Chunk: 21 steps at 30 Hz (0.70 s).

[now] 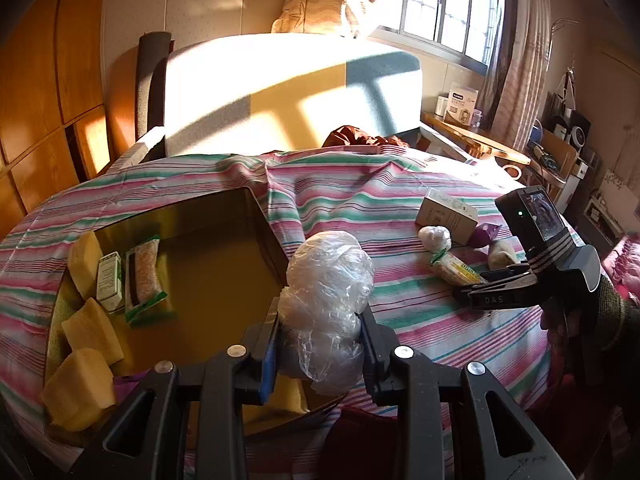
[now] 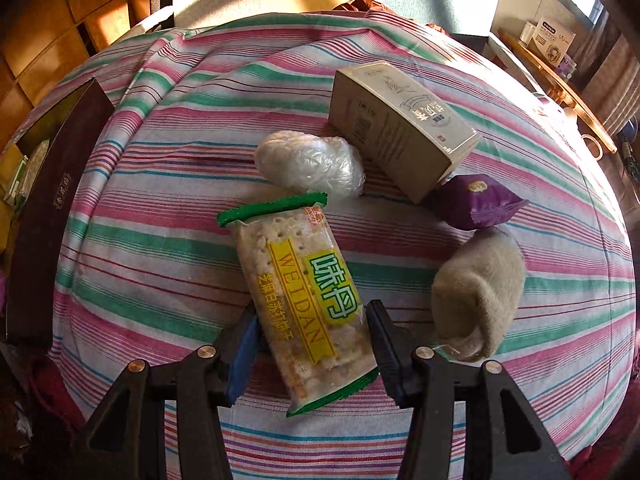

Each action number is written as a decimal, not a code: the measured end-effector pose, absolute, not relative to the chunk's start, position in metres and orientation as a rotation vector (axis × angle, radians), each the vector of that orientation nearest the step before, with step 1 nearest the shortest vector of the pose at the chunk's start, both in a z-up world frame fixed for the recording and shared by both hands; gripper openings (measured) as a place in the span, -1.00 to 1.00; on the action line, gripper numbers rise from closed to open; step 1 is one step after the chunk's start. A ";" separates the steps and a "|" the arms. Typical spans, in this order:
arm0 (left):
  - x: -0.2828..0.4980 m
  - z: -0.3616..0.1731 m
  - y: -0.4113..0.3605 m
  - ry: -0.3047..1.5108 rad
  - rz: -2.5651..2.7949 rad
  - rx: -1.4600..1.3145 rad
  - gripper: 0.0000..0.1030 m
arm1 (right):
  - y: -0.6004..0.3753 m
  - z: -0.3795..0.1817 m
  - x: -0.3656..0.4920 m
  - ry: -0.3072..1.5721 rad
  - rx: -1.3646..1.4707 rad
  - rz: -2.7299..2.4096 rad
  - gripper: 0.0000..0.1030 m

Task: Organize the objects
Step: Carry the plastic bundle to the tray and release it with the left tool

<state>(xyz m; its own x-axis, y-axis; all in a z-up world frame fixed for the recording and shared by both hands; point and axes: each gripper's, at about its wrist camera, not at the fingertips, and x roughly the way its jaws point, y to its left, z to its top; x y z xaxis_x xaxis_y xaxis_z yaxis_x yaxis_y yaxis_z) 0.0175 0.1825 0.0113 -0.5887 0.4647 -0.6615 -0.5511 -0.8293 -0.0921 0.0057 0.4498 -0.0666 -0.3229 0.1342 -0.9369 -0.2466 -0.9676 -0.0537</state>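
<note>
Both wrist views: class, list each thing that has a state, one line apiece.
Left gripper: shut on plastic bundle.
Right gripper: jaws around cracker pack, contact unclear.
Gift box: open, partly filled.
Beige carton: closed, lying flat.
Purple pouch: sealed.

Home bedroom: striped bedsheet (image 1: 400,200), padded headboard (image 1: 292,92), wooden wardrobe (image 1: 44,80), curtained window (image 1: 448,4).
</note>
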 end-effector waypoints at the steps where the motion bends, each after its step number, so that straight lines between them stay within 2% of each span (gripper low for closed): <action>1: 0.016 0.011 0.177 0.156 2.385 -0.950 -0.34 | 0.450 -0.066 0.007 0.145 -1.668 2.376 0.02; 15: -0.002 -0.009 0.127 0.088 2.471 -1.066 -0.34 | 0.452 -0.066 0.008 0.138 -1.663 2.376 0.02; 21: -0.022 -0.011 0.085 -0.133 2.458 -1.145 -0.34 | 0.455 -0.063 0.008 0.134 -1.648 2.382 0.02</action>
